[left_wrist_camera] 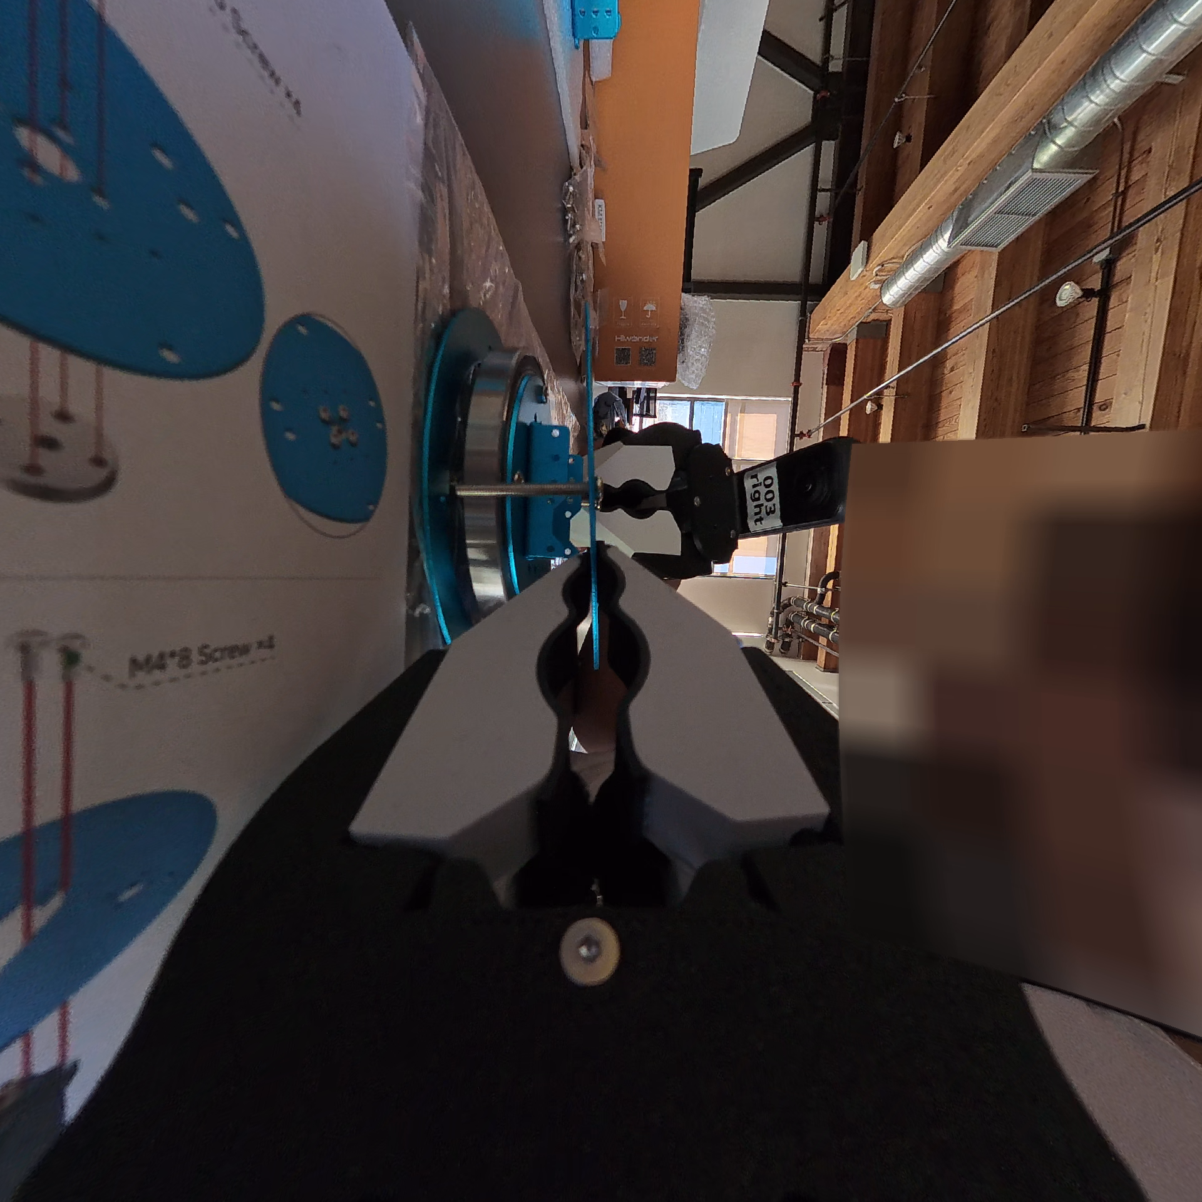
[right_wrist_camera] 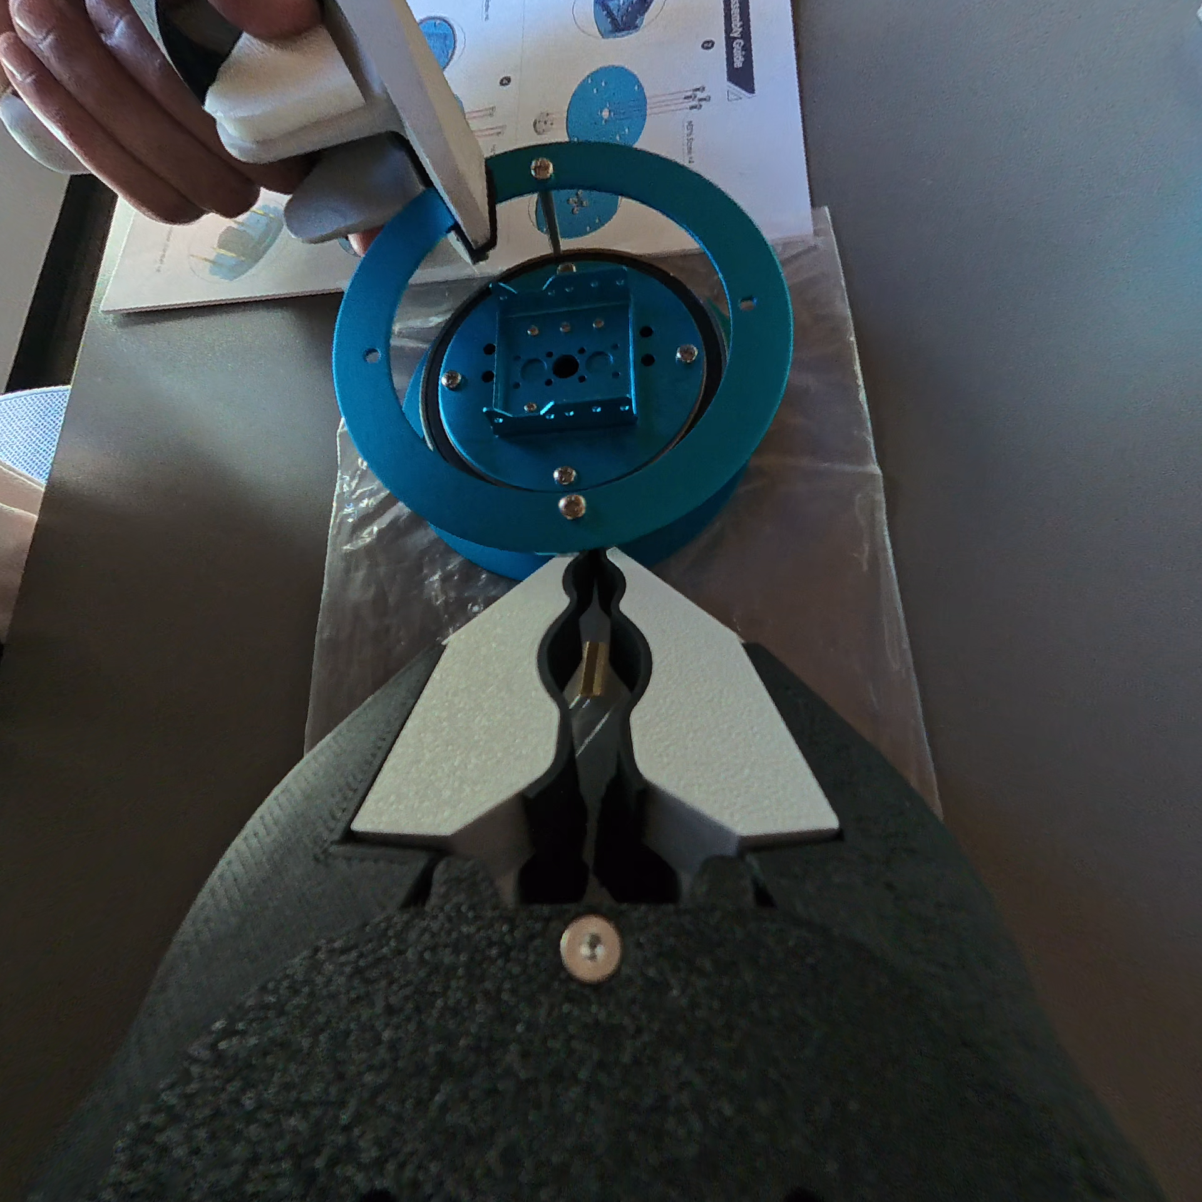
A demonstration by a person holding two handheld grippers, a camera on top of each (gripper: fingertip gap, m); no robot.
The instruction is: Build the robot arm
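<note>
My left gripper (left_wrist_camera: 595, 572) is shut on the edge of a thin blue ring plate (left_wrist_camera: 590, 403) and holds it above a round blue base (left_wrist_camera: 455, 481). The ring (right_wrist_camera: 559, 520) rests on long thin posts (left_wrist_camera: 520, 489) above the base and its square blue bracket (right_wrist_camera: 562, 364). My right gripper (right_wrist_camera: 601, 553) is shut, with its tips at the ring's near edge beside a screw head (right_wrist_camera: 572, 506). A small brass and grey piece (right_wrist_camera: 595, 657) shows in the gap between its fingers; I cannot tell if it is clamped. The left gripper also shows in the right wrist view (right_wrist_camera: 478, 240).
The base stands on a clear plastic bag (right_wrist_camera: 845, 520) on a grey table (right_wrist_camera: 1008, 390). A printed assembly sheet (right_wrist_camera: 683, 130) lies behind it. An orange cardboard box (left_wrist_camera: 641, 195) and small bagged parts (left_wrist_camera: 582, 195) stand at the far side. A hand (right_wrist_camera: 130, 117) holds the left gripper. About 9 cm separates my left fingertips from my right.
</note>
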